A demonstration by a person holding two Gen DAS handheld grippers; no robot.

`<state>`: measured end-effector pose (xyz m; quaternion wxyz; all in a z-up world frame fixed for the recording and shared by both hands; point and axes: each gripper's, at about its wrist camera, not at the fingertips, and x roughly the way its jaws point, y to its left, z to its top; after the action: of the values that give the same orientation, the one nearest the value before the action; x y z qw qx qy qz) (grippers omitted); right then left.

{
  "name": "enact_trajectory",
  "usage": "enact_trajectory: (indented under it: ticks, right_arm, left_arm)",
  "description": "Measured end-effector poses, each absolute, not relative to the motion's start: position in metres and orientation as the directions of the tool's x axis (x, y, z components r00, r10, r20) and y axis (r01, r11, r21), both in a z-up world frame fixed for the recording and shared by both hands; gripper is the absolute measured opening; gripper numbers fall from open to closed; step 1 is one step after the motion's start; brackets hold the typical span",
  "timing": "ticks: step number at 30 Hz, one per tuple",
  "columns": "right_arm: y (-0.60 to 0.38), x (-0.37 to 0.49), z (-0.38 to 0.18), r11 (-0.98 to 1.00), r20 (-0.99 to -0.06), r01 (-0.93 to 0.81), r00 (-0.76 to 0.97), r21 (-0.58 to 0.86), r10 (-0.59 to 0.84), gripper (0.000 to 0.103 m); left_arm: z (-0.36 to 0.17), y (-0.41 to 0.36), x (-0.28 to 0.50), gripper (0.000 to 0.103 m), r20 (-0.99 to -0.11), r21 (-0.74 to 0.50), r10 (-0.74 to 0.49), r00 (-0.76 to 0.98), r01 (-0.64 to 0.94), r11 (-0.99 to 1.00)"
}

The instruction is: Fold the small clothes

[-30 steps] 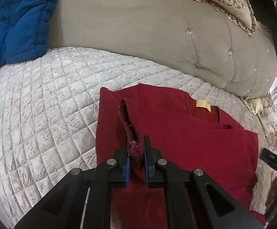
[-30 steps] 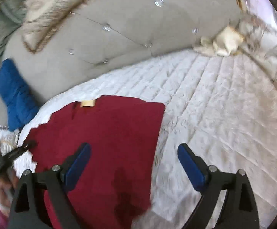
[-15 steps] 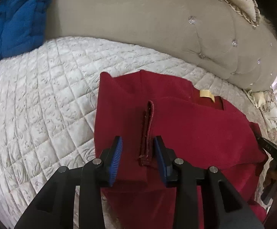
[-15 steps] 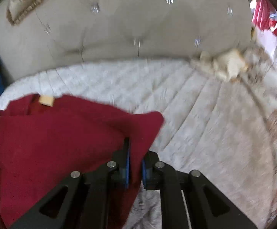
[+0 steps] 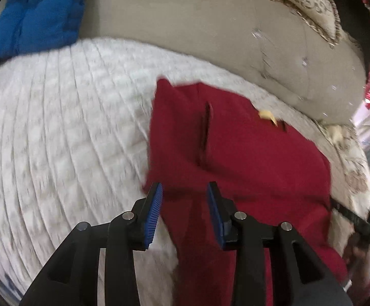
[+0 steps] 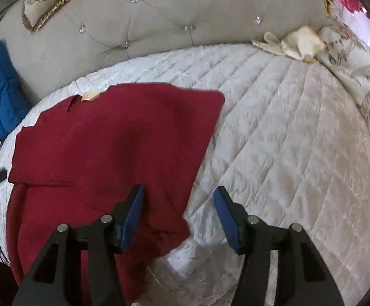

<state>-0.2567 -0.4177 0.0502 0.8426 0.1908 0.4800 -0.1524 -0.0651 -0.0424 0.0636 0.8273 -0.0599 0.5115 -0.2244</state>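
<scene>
Red garment point(image 5: 248, 153) beneath hand-held gripper point(image 5: 185, 211) (agape)

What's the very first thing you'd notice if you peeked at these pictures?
The big dark red garment jumps out first, lying partly folded on the pale quilted bed. Next come the blue pads of the two open hand-held grippers, the left hand-held gripper over the red cloth and the right hand-held gripper at its edge. A bright blue cushion leans against the tufted headboard.
</scene>
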Motion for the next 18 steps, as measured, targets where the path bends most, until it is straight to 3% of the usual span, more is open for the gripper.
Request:
enact_trajectory:
  ticks: [1, 4, 8, 13, 18]
  right_arm:
    - [-0.415, -0.268, 0.061, 0.868, -0.845, 0.446, 0.532, 0.217, -0.062, 0.060]
    - [-0.404, -0.289, 0.072, 0.866, -0.825, 0.416, 0.564, 0.276, -0.008, 0.074]
    - [-0.379, -0.310, 0.080, 0.878, -0.835, 0.378, 0.549, 0.294, 0.043, 0.075]
    - [-0.310, -0.310, 0.117, 0.918, -0.753, 0.165, 0.632, 0.360, 0.182, 0.075]
    - [-0.256, -0.280, 0.107, 0.911, -0.745, 0.041, 0.592, 0.409, 0.308, 0.075]
  left_arm:
    - [0.062, -0.039, -0.072, 0.015, -0.822, -0.324, -0.430, 0.373, 0.315, 0.892]
    - [0.055, -0.031, -0.091, 0.017, -0.829, -0.322, -0.427, 0.361, 0.315, 0.893]
    - [0.044, -0.034, -0.090, 0.017, -0.822, -0.399, -0.487, 0.296, 0.312, 0.862]
    - [0.047, -0.019, -0.074, 0.017, -0.824, -0.333, -0.410, 0.390, 0.251, 0.909]
    - [0.025, -0.021, -0.045, 0.017, -0.857, -0.333, -0.399, 0.325, 0.240, 0.912]
